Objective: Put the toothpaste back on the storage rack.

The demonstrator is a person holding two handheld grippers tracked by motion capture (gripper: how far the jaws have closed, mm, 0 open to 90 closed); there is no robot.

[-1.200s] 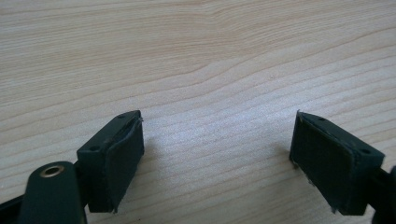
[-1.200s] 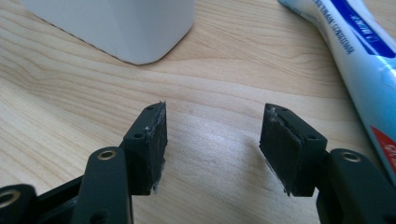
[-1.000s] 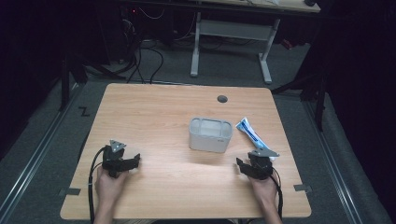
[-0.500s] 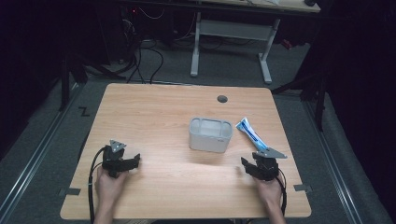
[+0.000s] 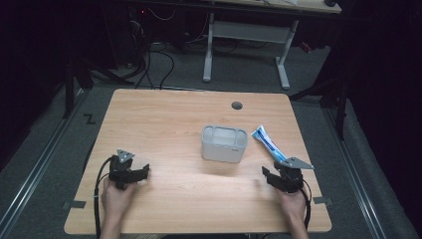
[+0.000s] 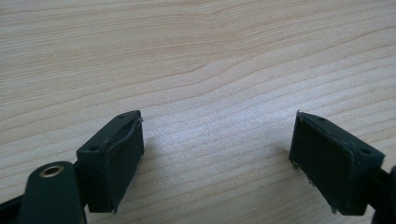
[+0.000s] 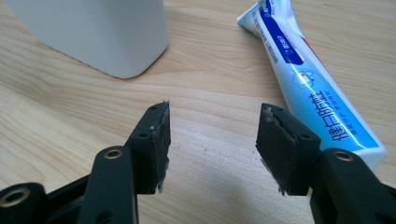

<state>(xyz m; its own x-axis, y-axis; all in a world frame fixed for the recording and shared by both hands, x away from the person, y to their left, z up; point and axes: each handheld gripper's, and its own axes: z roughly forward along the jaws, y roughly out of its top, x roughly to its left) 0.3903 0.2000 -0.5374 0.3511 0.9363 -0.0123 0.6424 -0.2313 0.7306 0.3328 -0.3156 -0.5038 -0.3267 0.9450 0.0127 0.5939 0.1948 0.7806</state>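
Toothpaste tube (image 7: pixel 299 70), white and blue, flat beside right gripper's (image 7: pixel 212 147) parted, empty jaws.

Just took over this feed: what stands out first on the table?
A white rectangular bin sits mid-table, with a blue-and-white toothpaste tube lying flat just to its right. The right gripper is open near the tube's end; the left gripper is open over bare wood.

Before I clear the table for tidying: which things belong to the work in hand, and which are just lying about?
Likely part of the work:
- toothpaste tube, lying flat just ahead of the open right gripper
- grey bin, upright beside the tube
- left gripper, open over bare wood

Lying about:
- cables on the floor
- white desk frame behind the table
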